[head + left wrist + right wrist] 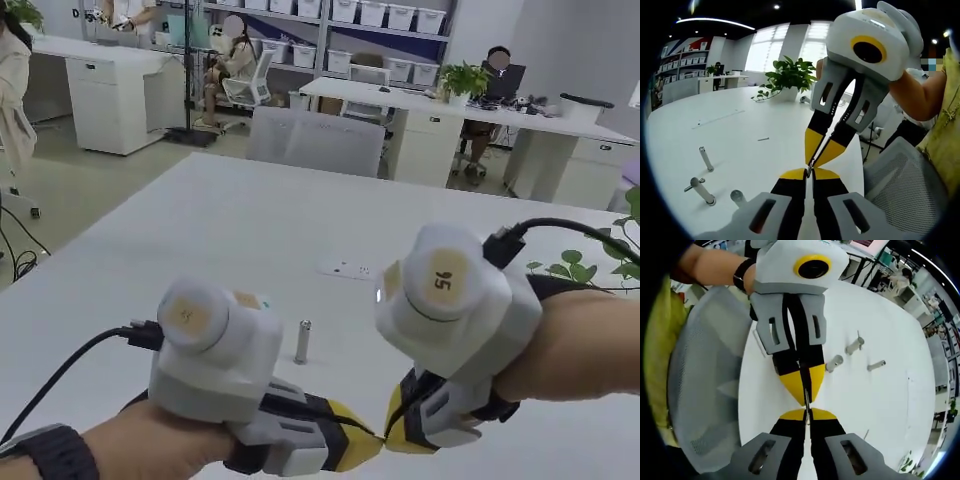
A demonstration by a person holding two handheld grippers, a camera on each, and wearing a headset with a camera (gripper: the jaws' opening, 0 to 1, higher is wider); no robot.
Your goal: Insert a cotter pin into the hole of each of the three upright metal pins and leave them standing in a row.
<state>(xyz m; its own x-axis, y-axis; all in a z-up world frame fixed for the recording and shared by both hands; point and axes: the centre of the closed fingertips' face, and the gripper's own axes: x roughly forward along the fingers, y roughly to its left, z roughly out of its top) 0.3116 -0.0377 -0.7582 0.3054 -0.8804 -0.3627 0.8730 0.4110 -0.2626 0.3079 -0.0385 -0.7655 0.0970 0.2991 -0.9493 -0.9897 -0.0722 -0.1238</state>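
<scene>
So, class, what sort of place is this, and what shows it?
Probably an open-plan office or lab: white desks with people seated at them, shelves of storage bins along the back wall, and a potted plant.

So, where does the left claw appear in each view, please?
Head view: left claw at the bottom, left of centre, pointing right.
Left gripper view: left claw rises from the bottom edge, centre.
Right gripper view: left claw comes down from the top, centre.
Shared landmark: the right claw, tip to tip with it everywhere.
</scene>
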